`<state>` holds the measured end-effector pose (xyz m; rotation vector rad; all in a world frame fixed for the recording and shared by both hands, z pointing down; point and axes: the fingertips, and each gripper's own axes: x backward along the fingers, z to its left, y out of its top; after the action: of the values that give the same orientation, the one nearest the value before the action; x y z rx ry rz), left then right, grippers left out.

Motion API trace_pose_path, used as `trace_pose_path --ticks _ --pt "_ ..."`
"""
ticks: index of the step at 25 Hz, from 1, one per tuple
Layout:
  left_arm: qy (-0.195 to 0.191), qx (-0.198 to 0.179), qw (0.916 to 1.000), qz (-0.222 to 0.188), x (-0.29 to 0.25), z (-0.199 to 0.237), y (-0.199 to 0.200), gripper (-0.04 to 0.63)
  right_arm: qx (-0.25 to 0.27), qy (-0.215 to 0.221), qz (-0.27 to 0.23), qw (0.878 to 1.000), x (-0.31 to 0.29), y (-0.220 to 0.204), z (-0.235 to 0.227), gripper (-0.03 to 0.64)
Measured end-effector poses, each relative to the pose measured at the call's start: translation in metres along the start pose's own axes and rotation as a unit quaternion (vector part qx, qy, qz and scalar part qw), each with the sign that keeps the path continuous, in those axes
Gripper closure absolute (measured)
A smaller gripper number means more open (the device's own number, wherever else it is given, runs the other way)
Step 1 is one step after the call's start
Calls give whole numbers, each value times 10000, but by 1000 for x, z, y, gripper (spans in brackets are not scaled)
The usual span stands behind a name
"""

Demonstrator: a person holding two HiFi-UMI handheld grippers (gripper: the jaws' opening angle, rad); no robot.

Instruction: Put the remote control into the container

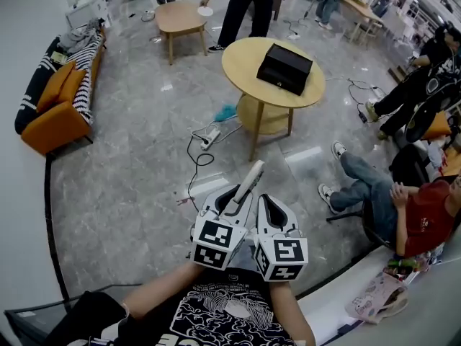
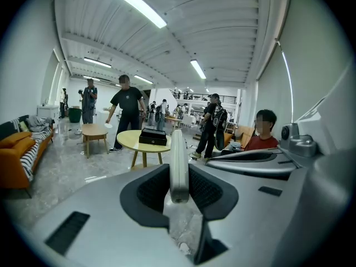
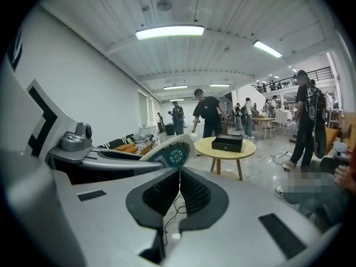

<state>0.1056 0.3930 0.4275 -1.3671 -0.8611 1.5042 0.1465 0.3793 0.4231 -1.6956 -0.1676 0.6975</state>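
Observation:
A white remote control stands on its edge between the pads of my left gripper, which is shut on it. In the left gripper view the remote rises narrow side up from the jaws of the left gripper. Close beside it on the right, my right gripper is shut with nothing in it; its pads meet. From there the remote's button face shows at the left. The black container sits on a round yellow table well ahead, across the floor.
Cables and a power strip lie on the floor before the yellow table. A seated person is at the right, an orange sofa at the left, a small wooden table behind. Several people stand farther back.

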Motion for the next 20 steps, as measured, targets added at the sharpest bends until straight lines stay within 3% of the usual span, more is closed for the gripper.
trace_pose_path --ticks 9,20 --pt "79 -131 9998 119 -63 9 23 491 -146 129 -13 9998 -47 16 -49 594" --pt "257 -254 9992 142 -179 3 77 491 -225 252 -112 9994 -109 61 -153 594"
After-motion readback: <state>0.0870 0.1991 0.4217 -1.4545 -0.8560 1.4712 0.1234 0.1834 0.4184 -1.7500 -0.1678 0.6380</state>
